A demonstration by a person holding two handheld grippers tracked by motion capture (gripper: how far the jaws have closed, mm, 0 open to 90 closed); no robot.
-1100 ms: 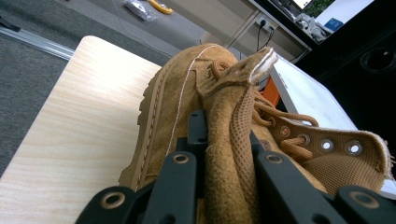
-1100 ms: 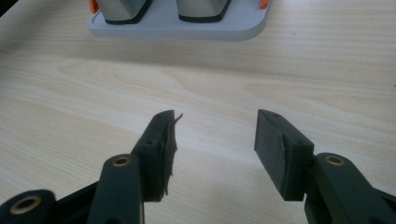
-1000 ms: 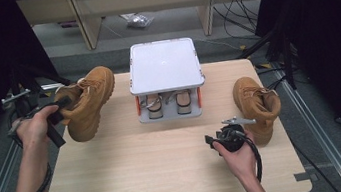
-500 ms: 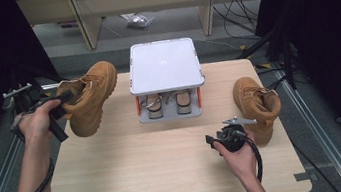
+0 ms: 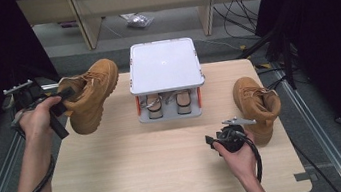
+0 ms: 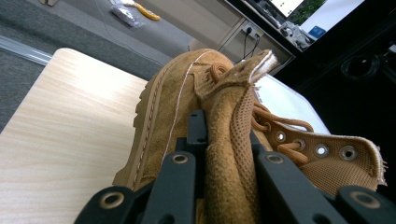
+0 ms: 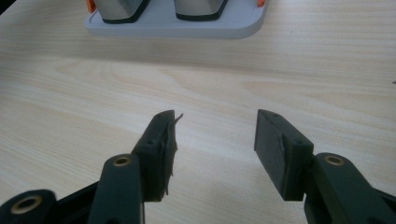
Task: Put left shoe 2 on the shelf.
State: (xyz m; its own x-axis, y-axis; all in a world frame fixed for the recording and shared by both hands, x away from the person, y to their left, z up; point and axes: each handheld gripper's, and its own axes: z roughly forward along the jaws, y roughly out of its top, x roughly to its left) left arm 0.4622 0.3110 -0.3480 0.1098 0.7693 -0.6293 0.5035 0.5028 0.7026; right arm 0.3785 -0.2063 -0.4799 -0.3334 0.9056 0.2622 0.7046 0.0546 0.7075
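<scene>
At five o'clock on the table [image 5: 135, 181], the right gripper [image 7: 215, 135] is held low over bare wood, jaws apart and empty, with the second boot [image 5: 257, 106] standing just beside it at three o'clock. At ten o'clock, the tan boot [image 5: 88, 95] is held aloft, its collar clamped between the jaws of the left gripper [image 6: 223, 154]. The grip should be kept firm and the sole levelled before the boot is set down near the white rack [image 5: 164, 65] at twelve o'clock.
</scene>
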